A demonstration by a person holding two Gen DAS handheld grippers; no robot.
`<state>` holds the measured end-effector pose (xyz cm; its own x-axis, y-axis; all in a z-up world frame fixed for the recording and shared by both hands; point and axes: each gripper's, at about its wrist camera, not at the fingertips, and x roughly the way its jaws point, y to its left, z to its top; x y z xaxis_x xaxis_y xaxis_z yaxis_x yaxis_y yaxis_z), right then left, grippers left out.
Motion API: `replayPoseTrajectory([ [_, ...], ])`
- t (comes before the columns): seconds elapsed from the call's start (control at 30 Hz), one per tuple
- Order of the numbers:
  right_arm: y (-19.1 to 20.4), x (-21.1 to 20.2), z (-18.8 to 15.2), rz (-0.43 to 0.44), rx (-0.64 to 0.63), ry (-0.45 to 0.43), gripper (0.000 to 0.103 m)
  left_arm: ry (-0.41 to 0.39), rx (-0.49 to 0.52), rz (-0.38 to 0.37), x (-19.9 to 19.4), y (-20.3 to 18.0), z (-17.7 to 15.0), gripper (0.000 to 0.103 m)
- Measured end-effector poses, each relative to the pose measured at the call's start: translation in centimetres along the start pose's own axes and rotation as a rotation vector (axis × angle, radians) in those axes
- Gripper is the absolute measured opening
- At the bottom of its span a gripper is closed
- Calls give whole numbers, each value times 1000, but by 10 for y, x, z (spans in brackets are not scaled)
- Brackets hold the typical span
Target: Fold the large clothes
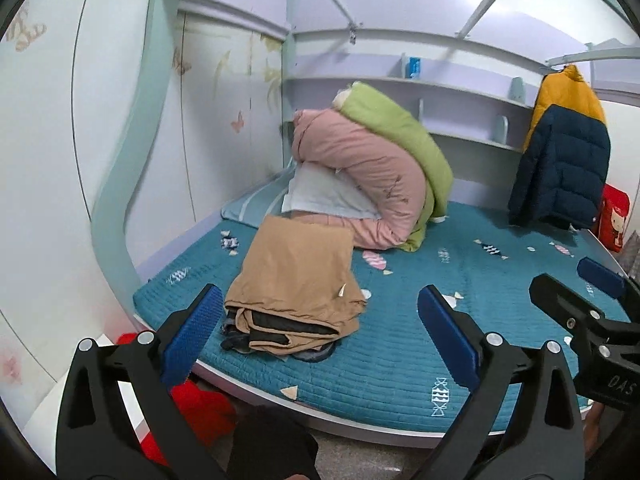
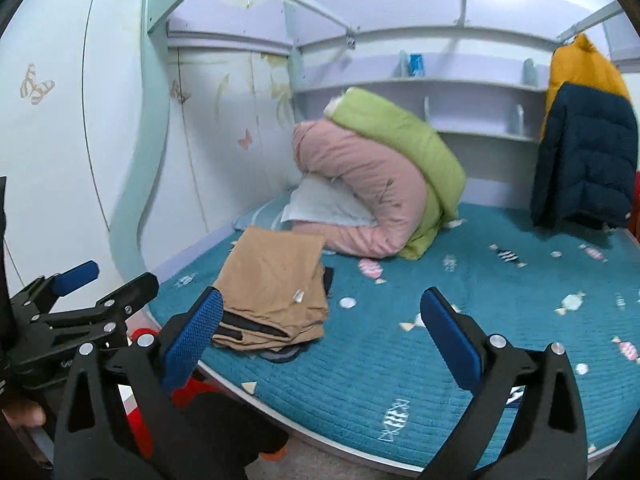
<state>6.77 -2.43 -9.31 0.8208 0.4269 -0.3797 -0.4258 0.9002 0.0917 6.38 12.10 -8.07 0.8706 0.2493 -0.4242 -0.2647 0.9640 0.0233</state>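
A folded tan garment [image 1: 294, 280] lies on top of a small stack of dark clothes at the near left of the teal bed [image 1: 400, 360]; it also shows in the right wrist view [image 2: 272, 292]. My left gripper [image 1: 320, 320] is open and empty, held off the bed's near edge just in front of the stack. My right gripper [image 2: 322, 324] is open and empty, to the right of the left one, also short of the bed [image 2: 400, 360]. A navy and yellow puffer jacket [image 1: 564, 148] hangs at the far right, also in the right wrist view [image 2: 584, 144].
Rolled pink and green quilts [image 1: 372, 168] with a pale pillow lean at the bed's head. Shelves [image 1: 460, 92] run along the back wall. Something red [image 1: 200, 412] lies on the floor by the bed's near edge. A white wall is on the left.
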Motion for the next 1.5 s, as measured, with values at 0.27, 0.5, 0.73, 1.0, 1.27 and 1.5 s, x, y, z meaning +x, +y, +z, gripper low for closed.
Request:
replayPoseTrajectory([
  [0.27, 5, -46, 6, 6, -42, -72, 96, -79, 8, 2, -48, -15, 8, 98],
  [0.5, 1, -75, 7, 12, -44, -128, 96, -149, 16, 8, -78, -22, 15, 98],
  [0.73, -6, -91, 12, 8, -32, -173, 96, -198, 27, 13, -97, -29, 19, 98],
  [1.0, -15, -98, 14, 6, -10, -193, 96, -250, 49, 37, -109, -41, 22, 98],
  [1.27, -21, -102, 14, 1, 6, -200, 96, -252, 46, 19, -109, -45, 23, 98],
  [1.5, -23, -102, 14, -3, 16, -195, 96, -250, 48, 17, -109, -47, 23, 98],
])
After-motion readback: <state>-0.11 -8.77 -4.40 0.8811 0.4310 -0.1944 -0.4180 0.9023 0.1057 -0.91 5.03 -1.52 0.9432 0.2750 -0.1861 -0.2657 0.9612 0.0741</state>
